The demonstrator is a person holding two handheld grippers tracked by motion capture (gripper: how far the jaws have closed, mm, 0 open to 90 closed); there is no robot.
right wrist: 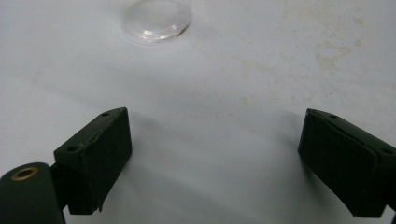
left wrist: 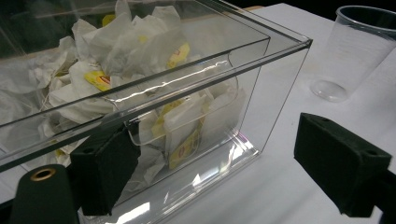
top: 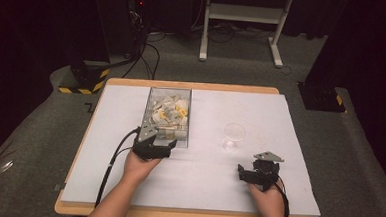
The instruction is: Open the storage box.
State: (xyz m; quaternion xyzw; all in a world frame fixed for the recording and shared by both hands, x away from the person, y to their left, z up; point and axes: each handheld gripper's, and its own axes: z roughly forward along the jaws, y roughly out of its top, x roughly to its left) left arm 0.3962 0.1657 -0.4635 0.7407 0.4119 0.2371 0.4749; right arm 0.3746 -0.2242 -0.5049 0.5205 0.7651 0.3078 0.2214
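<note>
In the high view the left gripper [top: 171, 146] sits left of centre in the frame, held in the person's left hand [top: 139, 167] that comes up from the bottom edge, its cable trailing down and to the left; its tips lie right at the near end of the clear box [top: 169, 93], which stands lengthwise in the upper middle of the white table top [top: 237, 181] and is heaped with white tea bags [top: 168, 114] bearing yellow tags; in the left gripper view the jaws stand spread wide, the left one low at the bottom left against the box's clear wall [left wrist: 261, 93], the right one at the lower right over bare table, with nothing pinched between them, and whether the left jaw actually touches the wall I cannot tell; the tea bags [left wrist: 121, 60] fill the upper left of that view behind the clear wall; further right, a clear plastic cup [top: 233, 135] stands upright a little right of centre in the high view, well apart from the box, and shows at the upper right corner of the left gripper view [left wrist: 355, 46]; at the lower right of the high view the right gripper [top: 239, 172] rests low over the table in the right hand [top: 270, 197], a grey plate on top; in the right gripper view its jaws are spread wide over the bare white surface, holding nothing, with the cup's base [right wrist: 156, 18] at the top, left of centre.
</note>
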